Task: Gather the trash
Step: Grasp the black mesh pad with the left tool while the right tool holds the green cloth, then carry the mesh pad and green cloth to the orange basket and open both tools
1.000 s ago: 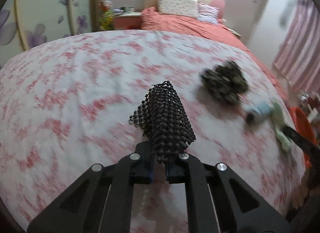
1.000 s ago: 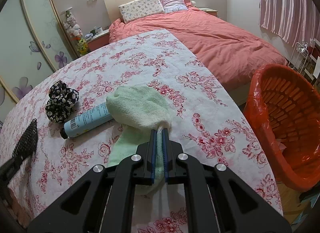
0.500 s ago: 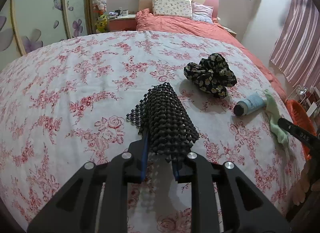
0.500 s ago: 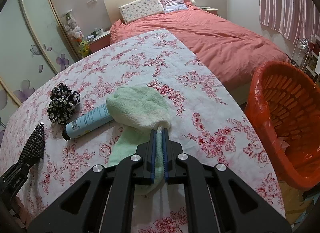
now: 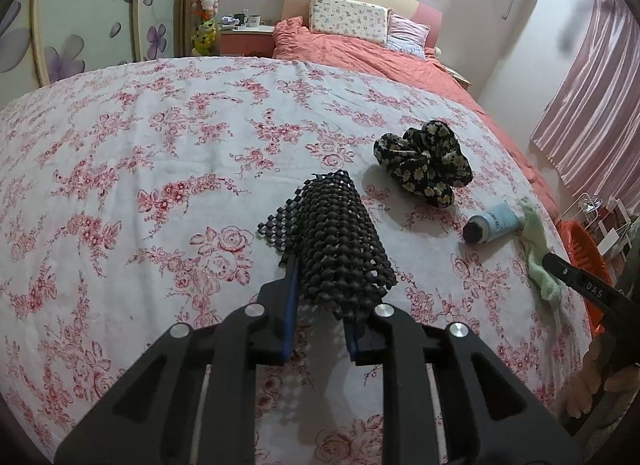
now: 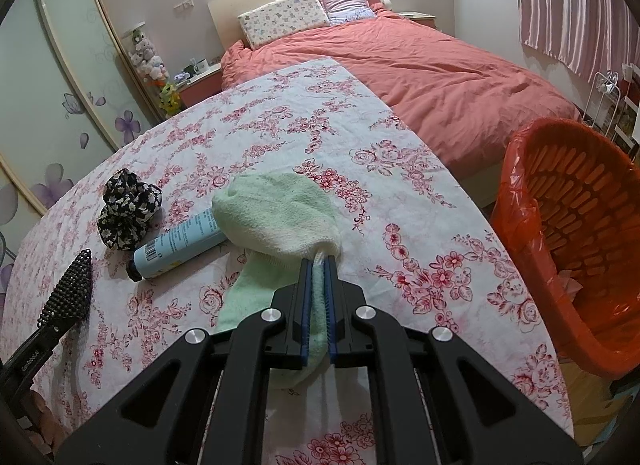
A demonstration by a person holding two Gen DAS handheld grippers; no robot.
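Orange basket (image 6: 568, 233), lined with an orange bag, stands beside the surface (image 6: 420, 225); contents unclear. Right tongs (image 6: 319, 297) pinch green towel (image 6: 276, 213). Left tongs (image 5: 318, 305), spread, straddle black mesh roll (image 5: 336, 241), long axis pointing away.

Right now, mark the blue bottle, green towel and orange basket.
blue bottle (image 6: 176, 243), right wrist view, label side.
green towel (image 6: 276, 213), right wrist view, folded top.
orange basket (image 6: 516, 209), right wrist view, near rim.

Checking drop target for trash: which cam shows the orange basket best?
Right wrist: the orange basket shows its rim, slatted inside wall and liner, beside the floral-clothed table. Left wrist catches only a sliver of it at the frame's right edge, behind the right gripper.
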